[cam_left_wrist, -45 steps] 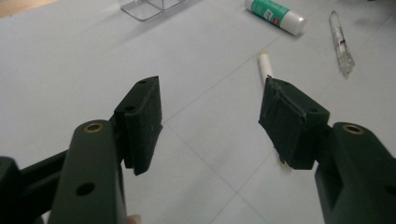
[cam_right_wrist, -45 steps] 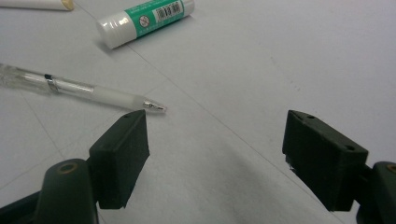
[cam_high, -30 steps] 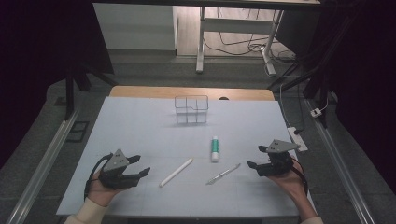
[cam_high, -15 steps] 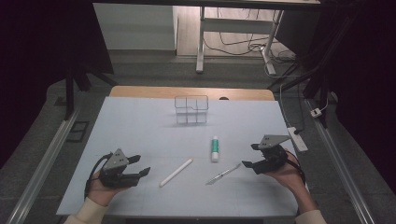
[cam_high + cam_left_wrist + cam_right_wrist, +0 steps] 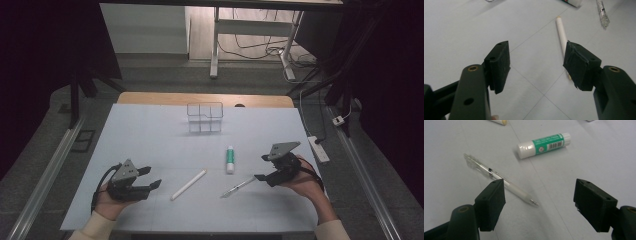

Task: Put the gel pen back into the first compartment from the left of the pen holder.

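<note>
Right gripper [image 5: 261, 176] nears the clear pen [image 5: 238, 187], both sets of jaws spread wide and empty.
The pen lies toward the worktop's [image 5: 150, 125] near right edge; straddle its barrel squarely before closing. Left gripper [image 5: 150, 177] waits by the white stick [image 5: 188, 184].

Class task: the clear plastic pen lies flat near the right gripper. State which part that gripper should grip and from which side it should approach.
Grip the clear plastic pen mid-barrel, coming from above with the right gripper and its open jaws set across the barrel. It lies flat and slim on the pale table, with clear space on both sides, so a top-down pinch probably suits best.
</note>
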Action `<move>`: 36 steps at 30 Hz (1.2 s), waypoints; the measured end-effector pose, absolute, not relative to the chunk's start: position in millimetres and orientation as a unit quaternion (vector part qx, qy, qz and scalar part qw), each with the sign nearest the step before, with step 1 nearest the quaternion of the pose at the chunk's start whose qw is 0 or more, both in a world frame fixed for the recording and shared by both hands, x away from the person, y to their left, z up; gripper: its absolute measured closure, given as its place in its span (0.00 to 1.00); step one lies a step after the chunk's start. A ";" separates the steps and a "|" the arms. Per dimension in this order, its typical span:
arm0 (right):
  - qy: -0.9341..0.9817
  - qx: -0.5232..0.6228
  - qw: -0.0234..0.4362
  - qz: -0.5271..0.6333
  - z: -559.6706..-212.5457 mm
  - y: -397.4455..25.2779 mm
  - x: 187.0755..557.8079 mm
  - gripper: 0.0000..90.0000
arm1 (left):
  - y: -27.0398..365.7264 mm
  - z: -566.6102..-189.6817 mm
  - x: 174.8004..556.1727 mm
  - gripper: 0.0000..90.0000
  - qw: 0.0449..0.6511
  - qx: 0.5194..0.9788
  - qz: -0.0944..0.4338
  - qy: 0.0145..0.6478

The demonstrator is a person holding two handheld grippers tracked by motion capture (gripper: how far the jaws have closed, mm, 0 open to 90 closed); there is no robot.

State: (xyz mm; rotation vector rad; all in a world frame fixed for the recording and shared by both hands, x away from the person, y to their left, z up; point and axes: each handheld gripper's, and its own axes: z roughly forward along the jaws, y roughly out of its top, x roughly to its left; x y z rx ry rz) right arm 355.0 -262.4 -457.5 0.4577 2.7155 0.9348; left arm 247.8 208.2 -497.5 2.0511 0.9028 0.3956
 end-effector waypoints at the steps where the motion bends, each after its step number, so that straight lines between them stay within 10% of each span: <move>1: 0.930 0.153 0.112 0.316 -457.2 -261.2 355.1 0.28 | 208.3 -497.6 248.0 0.43 0.419 0.818 0.158 0.360; 36: 0.978 0.046 0.037 0.201 -493.6 -204.0 362.9 0.44 | 211.0 -504.7 252.6 0.42 0.415 0.820 0.144 0.366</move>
